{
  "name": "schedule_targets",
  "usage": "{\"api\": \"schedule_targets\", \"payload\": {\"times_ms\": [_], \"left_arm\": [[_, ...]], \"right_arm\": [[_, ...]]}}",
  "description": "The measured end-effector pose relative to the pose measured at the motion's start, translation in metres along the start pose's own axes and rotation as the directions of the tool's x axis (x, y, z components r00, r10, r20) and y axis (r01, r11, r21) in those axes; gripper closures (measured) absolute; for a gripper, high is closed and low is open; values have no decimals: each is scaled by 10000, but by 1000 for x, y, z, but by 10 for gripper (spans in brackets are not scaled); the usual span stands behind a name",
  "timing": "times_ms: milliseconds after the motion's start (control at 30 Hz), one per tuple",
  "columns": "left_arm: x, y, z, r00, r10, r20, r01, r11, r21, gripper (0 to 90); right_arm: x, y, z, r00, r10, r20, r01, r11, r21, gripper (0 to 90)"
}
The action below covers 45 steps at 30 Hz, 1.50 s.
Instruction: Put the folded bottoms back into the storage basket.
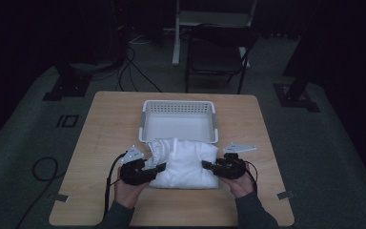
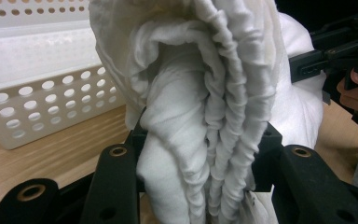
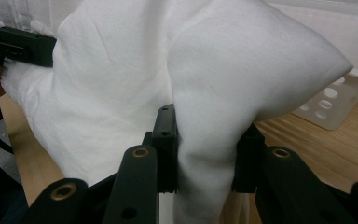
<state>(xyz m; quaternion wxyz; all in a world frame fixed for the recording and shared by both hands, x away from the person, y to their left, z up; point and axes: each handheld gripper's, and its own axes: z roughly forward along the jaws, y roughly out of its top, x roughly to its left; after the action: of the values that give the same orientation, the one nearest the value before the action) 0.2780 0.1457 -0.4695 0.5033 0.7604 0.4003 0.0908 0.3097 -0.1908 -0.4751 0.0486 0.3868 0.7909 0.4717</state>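
A folded white cloth [image 1: 183, 162] lies bundled on the wooden table [image 1: 100, 143], just in front of a white perforated basket [image 1: 178, 119]. My left gripper [image 1: 159, 167] is shut on the cloth's left edge; in the left gripper view the gathered folds of the cloth [image 2: 200, 116] are pinched between the black jaws. My right gripper [image 1: 206, 165] is shut on the right edge, where a thick fold of the cloth [image 3: 205, 140] is clamped between its jaws. A hand holds each gripper from the near side.
The basket [image 2: 32, 98] stands behind the cloth near the table's middle, with nothing seen inside it. A dark chair [image 1: 217, 57] and cables [image 1: 133, 71] are on the floor beyond the table. Bare wood lies on both sides of the cloth.
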Motion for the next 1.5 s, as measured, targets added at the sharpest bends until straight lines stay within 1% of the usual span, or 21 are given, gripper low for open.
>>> {"api": "schedule_targets", "payload": {"times_ms": [167, 233, 333, 533, 733, 933, 1200, 1400, 1500], "left_arm": [[-2, 3, -4, 10000, 1, 37, 0, 9999, -114, 568], [-3, 4, -5, 9999, 105, 93, -103, 9998, -180, 568], [-4, 6, -7, 9998, 151, 96, -149, 9996, -237, 568], [-7, 10, -11, 9998, 168, 95, -165, 9993, -325, 569], [-11, 14, -14, 9996, 269, 93, -264, 9985, -484, 570], [-14, 22, -21, 9991, 420, 42, -416, 9973, -609, 571], [-13, 30, -26, 9987, 516, -32, -517, 9960, -724, 571], [-10, 38, -28, 9982, 597, -21, -597, 9951, -793, 571], [-10, 43, -29, 9975, 701, -80, -705, 9940, -837, 571]], "right_arm": [[3, 2, -3, 10000, -86, 12, 86, 9999, -83, 692], [5, 3, -4, 9998, -183, 100, 185, 9998, -104, 692], [7, 5, -5, 9993, -298, 228, 300, 9995, -107, 693], [10, 8, -9, 9992, -353, 211, 357, 9991, -225, 693], [12, 12, -15, 9991, -368, 229, 376, 9987, -358, 694], [16, 18, -21, 9984, -515, 245, 527, 9972, -526, 694], [20, 28, -24, 9976, -639, 284, 658, 9953, -717, 694], [23, 35, -26, 9960, -767, 464, 804, 9933, -833, 695], [24, 40, -27, 9953, -831, 506, 874, 9922, -890, 695]]}}
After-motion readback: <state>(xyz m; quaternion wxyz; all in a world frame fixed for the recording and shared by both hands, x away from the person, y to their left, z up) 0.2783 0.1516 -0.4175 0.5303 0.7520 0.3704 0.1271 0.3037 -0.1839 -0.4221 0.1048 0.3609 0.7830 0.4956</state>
